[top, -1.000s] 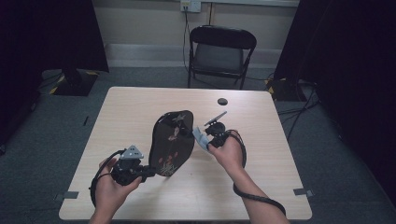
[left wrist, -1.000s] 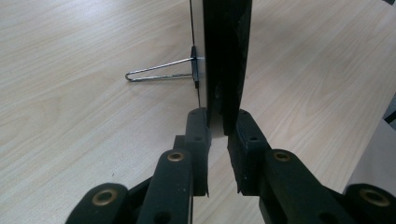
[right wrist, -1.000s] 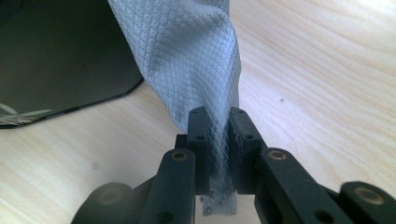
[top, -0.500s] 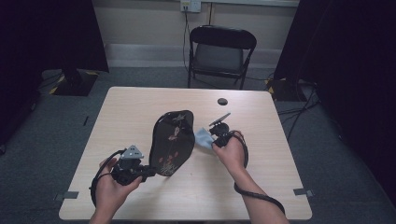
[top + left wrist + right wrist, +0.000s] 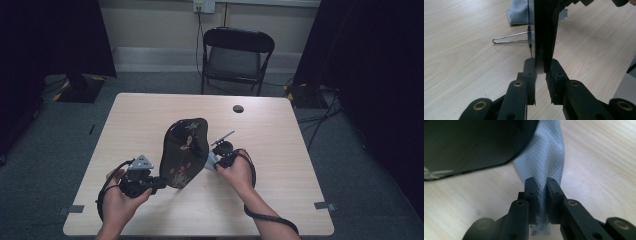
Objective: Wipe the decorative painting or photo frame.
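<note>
A pale wooden desk (image 5: 280,150) is standing in a dim room, with a black folding chair (image 5: 237,55) waiting behind it. A person is holding a dark tray (image 5: 184,152) with little flowers painted on it, tipped up on its edge over the middle of the desk. The left gripper (image 5: 152,183) is pinching the near edge of the tray – in the left gripper view its jaws are squeezing tight on the thin black rim. The right gripper (image 5: 212,161) is clamping a folded grey cloth (image 5: 546,160), and the cloth is sitting just beside the tray's far side, on the right.

The person seems to be wiping the tray clean. To do this well, the left gripper should be keeping the tray very still, because it is only holding a thin rim and the tray could slip or twist. The right gripper should be pressing the cloth softly and flat against the tray – not too hard, or the tray may tip over. A bent wire clip (image 5: 510,39) is sticking out from the tray's side near the desk, so the cloth should be staying away from it.
</note>
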`<action>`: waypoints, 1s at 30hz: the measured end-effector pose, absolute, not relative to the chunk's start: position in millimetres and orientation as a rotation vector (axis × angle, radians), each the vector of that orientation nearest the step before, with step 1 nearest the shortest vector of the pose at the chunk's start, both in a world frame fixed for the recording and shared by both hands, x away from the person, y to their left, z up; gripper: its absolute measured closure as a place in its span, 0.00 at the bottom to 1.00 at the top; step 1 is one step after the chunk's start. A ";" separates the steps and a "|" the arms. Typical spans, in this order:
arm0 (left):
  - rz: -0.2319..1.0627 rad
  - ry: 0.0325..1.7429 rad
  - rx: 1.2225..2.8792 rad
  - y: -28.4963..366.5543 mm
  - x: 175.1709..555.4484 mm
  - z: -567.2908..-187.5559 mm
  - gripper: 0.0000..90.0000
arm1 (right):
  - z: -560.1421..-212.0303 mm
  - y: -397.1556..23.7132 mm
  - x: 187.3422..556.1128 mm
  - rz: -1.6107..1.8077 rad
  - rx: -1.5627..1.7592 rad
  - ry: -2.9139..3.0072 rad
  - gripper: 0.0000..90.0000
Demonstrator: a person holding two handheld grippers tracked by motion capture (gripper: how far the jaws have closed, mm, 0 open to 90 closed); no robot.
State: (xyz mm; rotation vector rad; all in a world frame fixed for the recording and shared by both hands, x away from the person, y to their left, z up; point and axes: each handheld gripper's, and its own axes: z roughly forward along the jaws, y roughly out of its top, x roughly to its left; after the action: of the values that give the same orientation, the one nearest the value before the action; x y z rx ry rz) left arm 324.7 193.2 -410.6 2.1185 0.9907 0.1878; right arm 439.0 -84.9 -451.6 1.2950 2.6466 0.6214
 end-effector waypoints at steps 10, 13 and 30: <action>0.190 0.991 2.117 193.2 324.5 -410.6 0.87 | -428.0 -99.9 438.8 0.733 1.330 2.556 0.91; 0.191 0.984 2.130 193.6 324.9 -410.0 0.87 | -414.3 -106.3 440.1 0.758 1.323 2.520 0.91; 0.158 1.048 2.131 200.6 320.2 -412.0 0.59 | -407.0 -147.2 431.1 0.768 1.386 2.463 0.90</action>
State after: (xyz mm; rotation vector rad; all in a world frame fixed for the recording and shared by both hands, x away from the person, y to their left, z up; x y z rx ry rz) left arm 320.2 200.6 -412.0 2.1310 1.0482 0.1584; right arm 431.1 -147.2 -407.0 1.3863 2.4627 0.7680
